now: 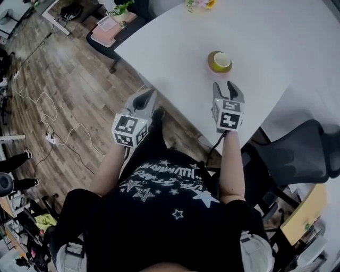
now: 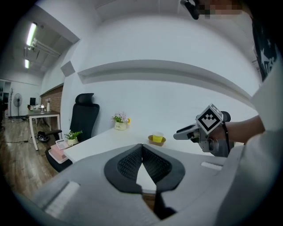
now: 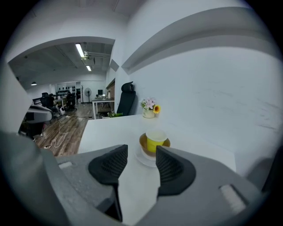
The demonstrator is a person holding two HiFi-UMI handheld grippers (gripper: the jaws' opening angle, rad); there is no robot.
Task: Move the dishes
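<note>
A yellow cup (image 1: pixel 219 61) stands in a brown saucer (image 1: pixel 213 67) on the white table (image 1: pixel 265 48). In the right gripper view the cup (image 3: pixel 155 140) and saucer (image 3: pixel 143 143) lie just beyond the jaws, with what looks like a pale plate (image 3: pixel 142 160) under them. My right gripper (image 1: pixel 223 86) is open just short of the cup, over the table's near part, and nothing is between its jaws (image 3: pixel 141 161). My left gripper (image 1: pixel 150 94) hovers at the table's near-left edge, shut and empty (image 2: pixel 141 148). From there the cup (image 2: pixel 157 137) and the right gripper (image 2: pixel 181 132) show farther off.
A pot of flowers (image 1: pixel 199 4) stands at the table's far edge. A black office chair (image 1: pixel 297 154) is off the right corner. Left of the table a dark seat (image 1: pixel 114 26) holds a plant and pink items. Cables (image 1: pixel 48 127) lie on the wooden floor.
</note>
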